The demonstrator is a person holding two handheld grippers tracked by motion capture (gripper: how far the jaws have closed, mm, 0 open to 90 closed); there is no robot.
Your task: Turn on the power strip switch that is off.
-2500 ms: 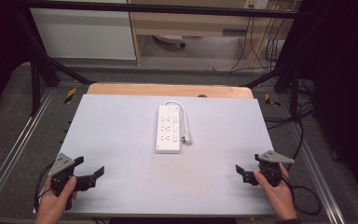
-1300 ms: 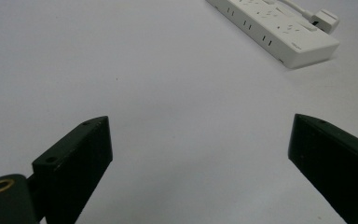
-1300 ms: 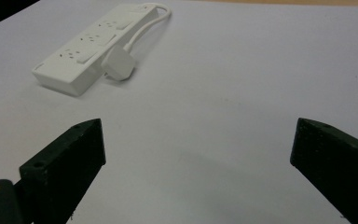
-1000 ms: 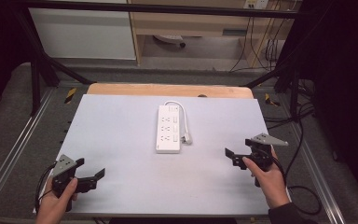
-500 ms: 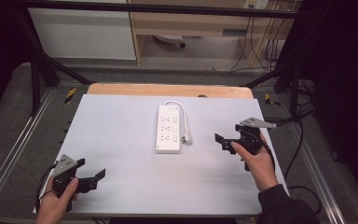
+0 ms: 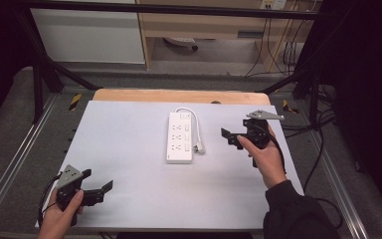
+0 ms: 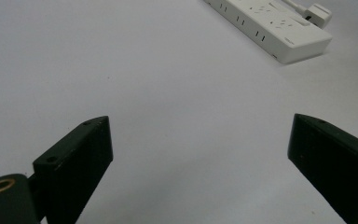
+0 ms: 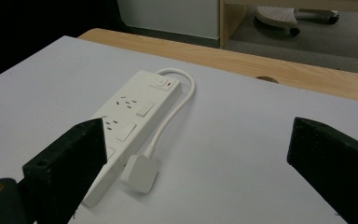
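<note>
Power strip (image 6: 180,136) is laid mid-bench, its plug (image 6: 199,148) just left of the right gripper (image 6: 234,138), whose fingers are spread; the left gripper (image 6: 102,189), likewise spread, is held well apart.

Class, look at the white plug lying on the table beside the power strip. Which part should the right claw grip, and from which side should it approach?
Probably the plug body, across its two flat sides. It lies flat, free of the power strip, its cable looping back to the switch end. The open right claw best comes from the strip's right, from above.
</note>
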